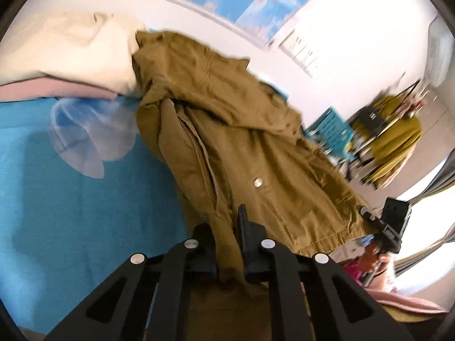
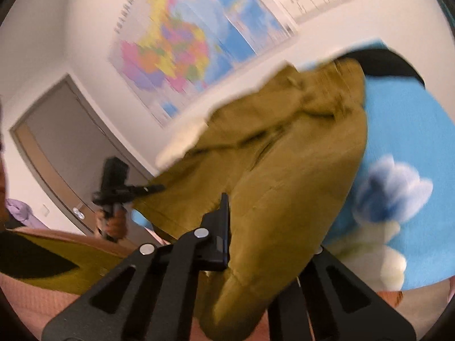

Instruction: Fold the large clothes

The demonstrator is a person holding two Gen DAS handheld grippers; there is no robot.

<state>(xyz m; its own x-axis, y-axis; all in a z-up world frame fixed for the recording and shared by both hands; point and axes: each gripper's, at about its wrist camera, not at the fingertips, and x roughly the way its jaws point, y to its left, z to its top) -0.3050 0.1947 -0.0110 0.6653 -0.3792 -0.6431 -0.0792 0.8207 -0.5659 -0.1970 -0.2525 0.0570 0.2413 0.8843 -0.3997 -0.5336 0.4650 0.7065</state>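
Olive-khaki cotton jacket [image 1: 233, 130], thick, floppy and probably weighty, hangs lifted over the blue flowered bedsheet [image 1: 85, 199], its hem pinched in the closed jaws of both left gripper [image 1: 227, 244] and right gripper [image 2: 256, 227] — hem corners look the surest hold.

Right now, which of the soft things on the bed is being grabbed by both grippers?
The olive-brown jacket. The cream pillow and pink blanket lie untouched behind it.
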